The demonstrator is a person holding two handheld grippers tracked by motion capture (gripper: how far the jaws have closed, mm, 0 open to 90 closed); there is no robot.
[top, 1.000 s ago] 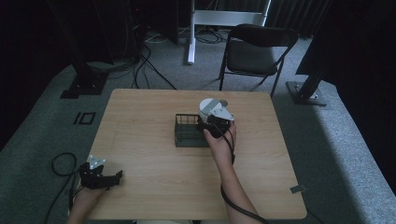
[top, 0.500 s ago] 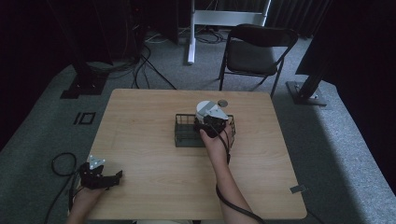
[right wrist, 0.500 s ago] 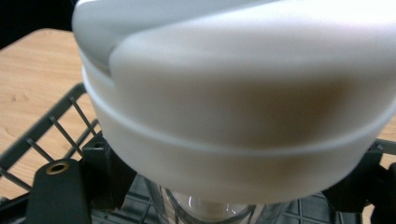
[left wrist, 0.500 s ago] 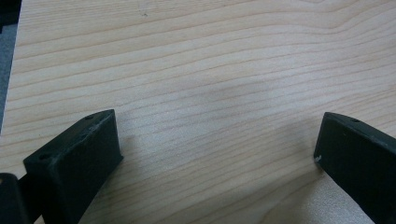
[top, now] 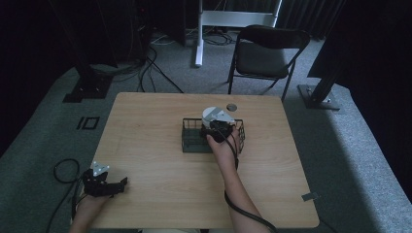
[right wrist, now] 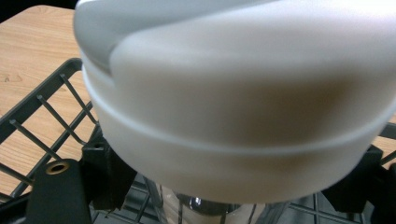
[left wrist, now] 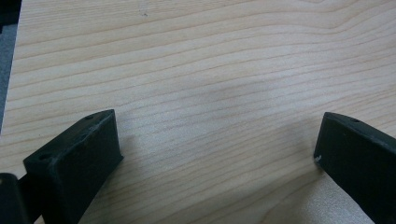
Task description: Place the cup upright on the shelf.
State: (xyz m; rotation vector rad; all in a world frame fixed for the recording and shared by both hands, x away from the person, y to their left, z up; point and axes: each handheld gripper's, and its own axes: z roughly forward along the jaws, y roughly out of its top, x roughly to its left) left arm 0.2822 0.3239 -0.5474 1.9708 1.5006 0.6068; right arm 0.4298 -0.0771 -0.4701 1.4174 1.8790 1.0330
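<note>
We are gripping a white cup point(right wrist: 243, 107) with our right gripper point(top: 218, 130), holding it over the wire basket point(top: 193, 141) at mid-table. Our left gripper point(top: 104, 183) is resting spread open, grasping nothing, at the table's point(top: 145, 121) near left corner.

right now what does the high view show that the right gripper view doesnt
The high view alone takes in the whole table, the left tool resting open near its front left corner, a small round disc behind the basket, and a folding chair on the floor beyond. The right gripper view alone brings the white lidded container up close, low over the basket's wires. Both share the black wire basket, the wooden tabletop and the right tool over the basket.
</note>
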